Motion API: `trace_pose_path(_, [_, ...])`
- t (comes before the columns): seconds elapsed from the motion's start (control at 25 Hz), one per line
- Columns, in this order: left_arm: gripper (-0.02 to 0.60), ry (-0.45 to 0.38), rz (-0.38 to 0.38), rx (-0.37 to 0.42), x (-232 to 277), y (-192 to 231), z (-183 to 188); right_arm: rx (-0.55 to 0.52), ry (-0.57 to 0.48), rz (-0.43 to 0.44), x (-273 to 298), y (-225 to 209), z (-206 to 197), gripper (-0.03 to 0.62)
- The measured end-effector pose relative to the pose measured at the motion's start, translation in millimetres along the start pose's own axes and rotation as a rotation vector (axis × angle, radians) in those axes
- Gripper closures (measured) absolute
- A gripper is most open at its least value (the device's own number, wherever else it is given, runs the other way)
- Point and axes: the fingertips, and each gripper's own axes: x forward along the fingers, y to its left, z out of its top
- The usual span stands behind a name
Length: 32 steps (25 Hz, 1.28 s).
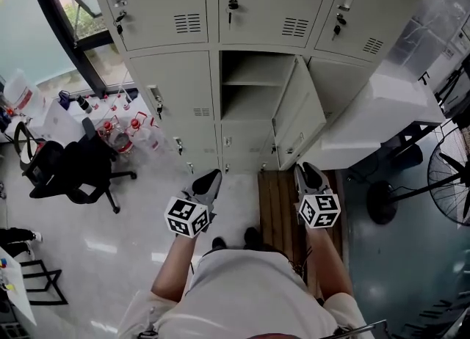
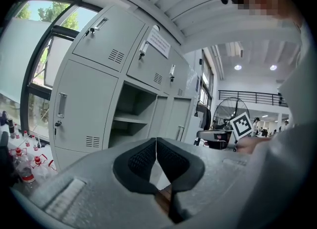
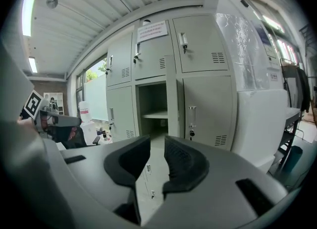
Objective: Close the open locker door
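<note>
The left gripper (image 1: 208, 180) hangs low before the lockers, its jaws pressed together on nothing. In the middle column the open locker door (image 1: 298, 108) stands swung out toward the person, apparently hinged at its right. I judge it thin, stiff sheet metal, light on the hinges, so a push on its flat face near the free edge should do. The right gripper (image 1: 309, 175), jaws slightly apart and empty, is nearer to it.

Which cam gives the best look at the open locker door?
Head view: the door shows whole, swung out on the right of its compartment. The right gripper view has it nearly edge-on, as a narrow strip. The left gripper view shows only a foreshortened slice beside the compartment.
</note>
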Motion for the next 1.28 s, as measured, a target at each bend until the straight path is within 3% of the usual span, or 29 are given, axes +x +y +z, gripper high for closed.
trace_pose_path(0.64, [0.566, -0.026, 0.081, -0.007, 28.4, 4.3, 7.2, -0.012, 0.029, 0.063, 49.3, -38.5, -1.3, 0.507])
trace_pose_path(1.28, [0.565, -0.021, 0.134, -0.014, 18.8, 25.0, 6.6, -0.098, 0.009, 0.176, 70.9, 4.6, 4.8, 0.505])
